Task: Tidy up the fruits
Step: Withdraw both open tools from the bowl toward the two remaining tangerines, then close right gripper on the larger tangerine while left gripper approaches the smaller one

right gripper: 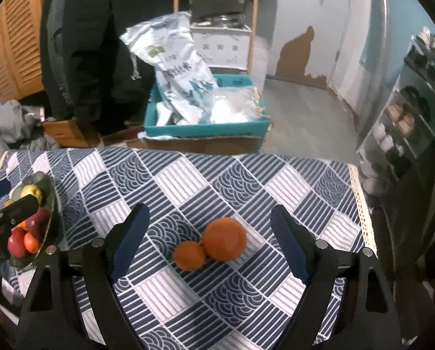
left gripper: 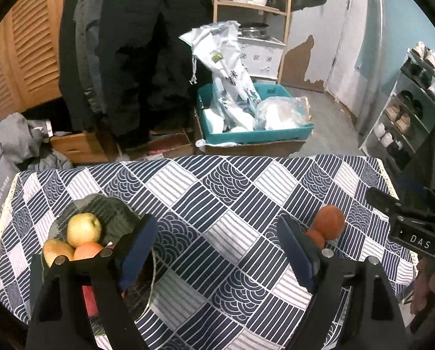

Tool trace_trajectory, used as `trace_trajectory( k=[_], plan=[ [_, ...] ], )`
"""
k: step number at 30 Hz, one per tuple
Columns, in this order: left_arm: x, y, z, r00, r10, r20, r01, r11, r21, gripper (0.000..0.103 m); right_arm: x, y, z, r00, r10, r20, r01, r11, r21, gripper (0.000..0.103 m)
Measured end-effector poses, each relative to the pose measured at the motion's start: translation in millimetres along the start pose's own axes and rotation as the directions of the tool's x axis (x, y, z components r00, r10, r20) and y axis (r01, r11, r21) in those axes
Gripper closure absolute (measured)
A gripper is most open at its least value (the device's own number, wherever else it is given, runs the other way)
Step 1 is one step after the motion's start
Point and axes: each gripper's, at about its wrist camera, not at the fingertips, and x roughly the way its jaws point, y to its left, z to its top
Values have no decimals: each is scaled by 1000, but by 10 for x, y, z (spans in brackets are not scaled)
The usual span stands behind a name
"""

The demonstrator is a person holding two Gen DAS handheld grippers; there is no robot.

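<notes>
Two oranges lie side by side on the patterned tablecloth [right gripper: 246, 277]: a large orange [right gripper: 224, 238] and a small orange [right gripper: 189, 255] touching its left side. My right gripper [right gripper: 210, 245] is open, its jaws spread either side of both oranges, which sit between and just ahead of them. A dark glass bowl [left gripper: 112, 207] at the table's left holds a yellow apple [left gripper: 84, 229], a pear [left gripper: 57, 251] and other fruit. My left gripper [left gripper: 217, 250] is open and empty over the cloth, right of the bowl. The oranges [left gripper: 329, 222] show at its right.
The table's far edge drops to a teal crate [left gripper: 255, 134] with plastic bags on a cardboard box. A shoe rack [left gripper: 407, 108] stands at the right. Grey clothes [left gripper: 16, 143] lie beyond the left edge. The right gripper's body [left gripper: 412, 221] shows in the left wrist view.
</notes>
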Motion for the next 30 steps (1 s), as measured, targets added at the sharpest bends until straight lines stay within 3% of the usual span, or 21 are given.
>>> trace_trajectory(
  k=[8, 16, 30],
  plan=[
    [362, -192, 4, 999, 38, -30, -36, 997, 63, 18, 391, -147, -34, 996, -8, -90, 12, 999, 34, 18],
    [710, -276, -14, 996, 44, -77, -38, 996, 80, 18, 998, -263, -210, 973, -3, -231, 20, 997, 73, 18],
    [1174, -392, -74, 985, 30, -169, -13, 994, 105, 17, 1471, -358, -456, 938, 62, -341, -15, 990, 141, 18]
  ],
)
